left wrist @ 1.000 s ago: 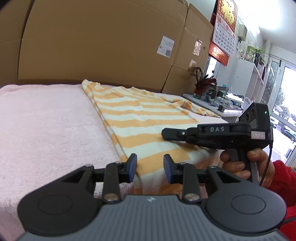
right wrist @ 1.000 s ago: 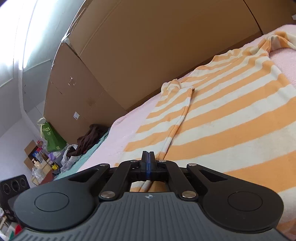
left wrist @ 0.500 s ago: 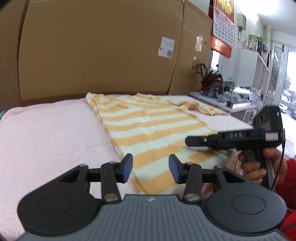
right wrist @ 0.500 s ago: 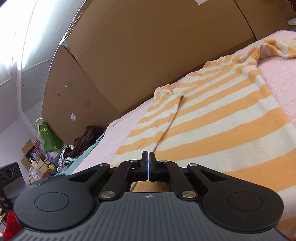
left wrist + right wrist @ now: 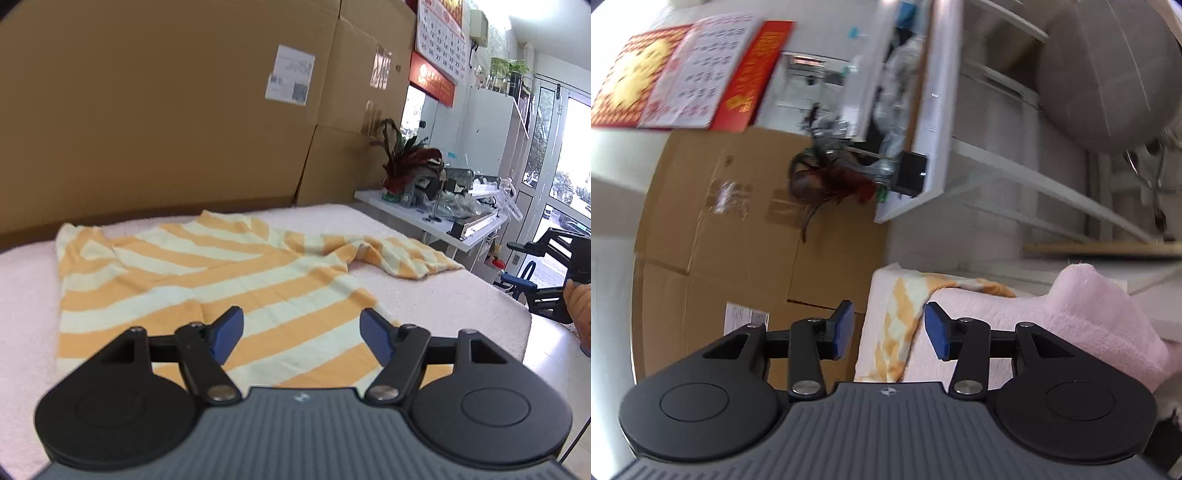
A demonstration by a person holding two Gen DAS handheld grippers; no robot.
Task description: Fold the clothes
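An orange and cream striped shirt (image 5: pixel 229 284) lies spread on the pink towel-covered table (image 5: pixel 26 295), one sleeve (image 5: pixel 402 254) reaching toward the right edge. My left gripper (image 5: pixel 301 332) hovers over the shirt's near hem, its jaws opening, nothing between the blue pads. In the right wrist view the picture is rolled sideways; my right gripper (image 5: pixel 888 328) points at the table's end, where a strip of the striped shirt (image 5: pixel 901 325) shows beyond the gap. Its jaws are opening and the pads do not press the cloth. The right gripper (image 5: pixel 532 288) also shows at the far right.
Large cardboard boxes (image 5: pixel 166 110) wall the far side of the table. A white side table (image 5: pixel 436 221) with a red-leaved plant (image 5: pixel 406 158) and clutter stands at the right. A wall calendar (image 5: pixel 441 29) hangs above. A hand (image 5: pixel 580 302) appears at the right edge.
Both grippers went from narrow or shut to open. The left one swung along the shirt. The right one rolled sideways and left the shirt's edge, now facing the table's end.
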